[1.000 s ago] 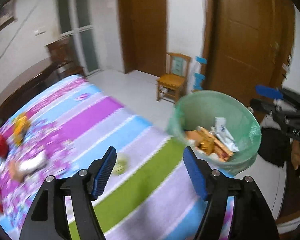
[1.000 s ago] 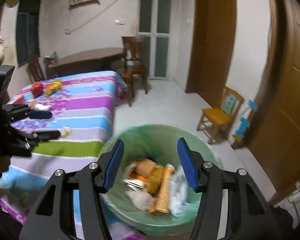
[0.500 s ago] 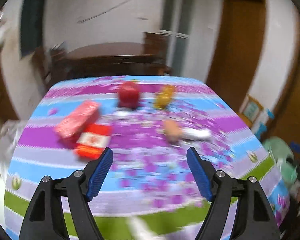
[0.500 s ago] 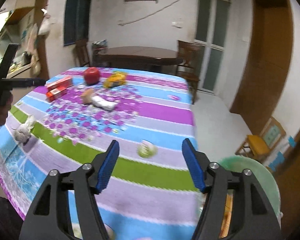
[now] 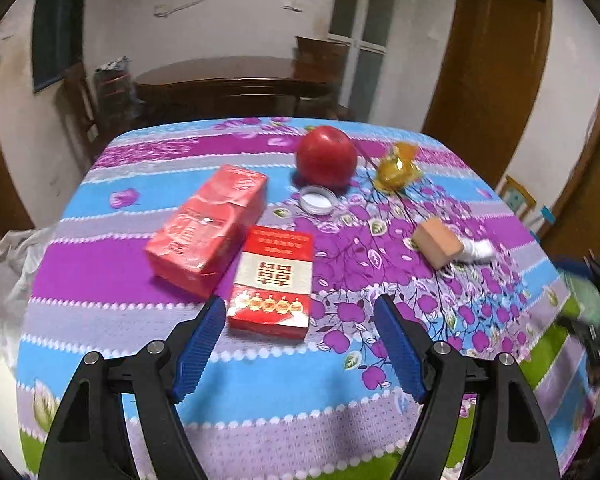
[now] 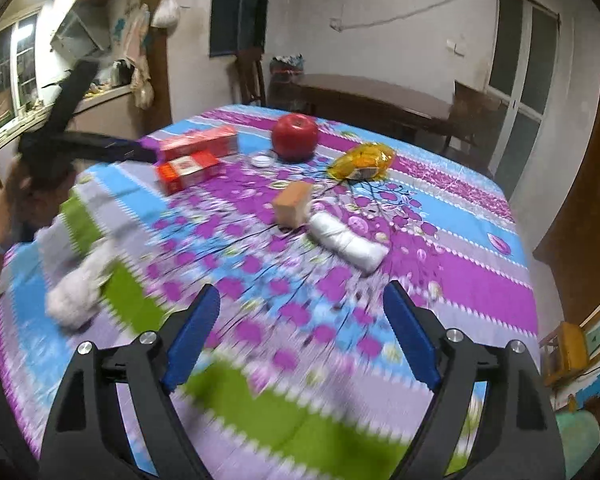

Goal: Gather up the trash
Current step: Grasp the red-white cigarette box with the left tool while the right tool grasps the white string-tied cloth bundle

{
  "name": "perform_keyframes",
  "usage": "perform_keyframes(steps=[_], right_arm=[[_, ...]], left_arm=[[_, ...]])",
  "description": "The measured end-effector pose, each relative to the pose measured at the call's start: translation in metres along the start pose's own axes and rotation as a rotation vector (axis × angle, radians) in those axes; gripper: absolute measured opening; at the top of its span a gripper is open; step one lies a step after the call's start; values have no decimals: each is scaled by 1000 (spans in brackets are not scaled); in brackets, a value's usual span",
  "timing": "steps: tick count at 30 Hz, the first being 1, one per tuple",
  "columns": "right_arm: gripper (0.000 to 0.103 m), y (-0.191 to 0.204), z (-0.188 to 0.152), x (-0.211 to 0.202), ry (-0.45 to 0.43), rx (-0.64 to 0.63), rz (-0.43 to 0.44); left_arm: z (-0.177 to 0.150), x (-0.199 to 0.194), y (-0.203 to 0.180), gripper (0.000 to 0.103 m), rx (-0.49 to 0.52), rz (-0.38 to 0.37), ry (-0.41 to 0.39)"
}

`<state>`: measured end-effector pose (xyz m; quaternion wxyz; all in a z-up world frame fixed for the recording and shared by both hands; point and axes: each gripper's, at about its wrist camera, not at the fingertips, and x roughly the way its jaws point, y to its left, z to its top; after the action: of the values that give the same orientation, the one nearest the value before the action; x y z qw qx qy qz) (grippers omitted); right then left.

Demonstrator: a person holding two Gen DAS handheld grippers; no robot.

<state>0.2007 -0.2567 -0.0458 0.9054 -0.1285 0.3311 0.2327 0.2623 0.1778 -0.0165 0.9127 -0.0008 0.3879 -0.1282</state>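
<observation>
Hovering over the table [image 5: 100,248] with the left gripper [image 5: 300,344] wide and empty, you are facing the flat red pack [image 5: 274,280] just ahead, likely light, stiff and slick, so grip its long edges, while the right gripper [image 6: 302,334] is opening, empty.

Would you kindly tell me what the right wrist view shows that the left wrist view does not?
Only the right wrist view shows the crumpled white tissue wad near the table edge and the whole white plastic roll. Only the left wrist view shows the flat red cigarette pack's printed top. Both share the round red apple, yellow foil wrapper, tan block and long red carton.
</observation>
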Motion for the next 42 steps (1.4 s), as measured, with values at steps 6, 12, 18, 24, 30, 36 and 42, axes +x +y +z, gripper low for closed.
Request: perform_keyframes(steps=[6,12,18,24,30,36,42], right_arm=[[83,-39,22,60,96,-38,35],[80,-52,23,92,156,-77,85],[64,-56,23,108,176,-55,128],[61,-54,29,116,173,-41,167],[35,-54,33,117,170,-23,210],[29,-46,21,102,164,-30,206],[28,-43,1,70,126,33,189]], left_arm=[[0,24,-9,77,60,15,15],[3,42,-5,74,36,-49,62],[4,43,-5,72,65,-56,53],[10,56,4,72,53,-5,44],[17,64,-1,74,97,5,39],[14,78,0,73,72,-1,87],[-3,70,-14,60,116,6,89]])
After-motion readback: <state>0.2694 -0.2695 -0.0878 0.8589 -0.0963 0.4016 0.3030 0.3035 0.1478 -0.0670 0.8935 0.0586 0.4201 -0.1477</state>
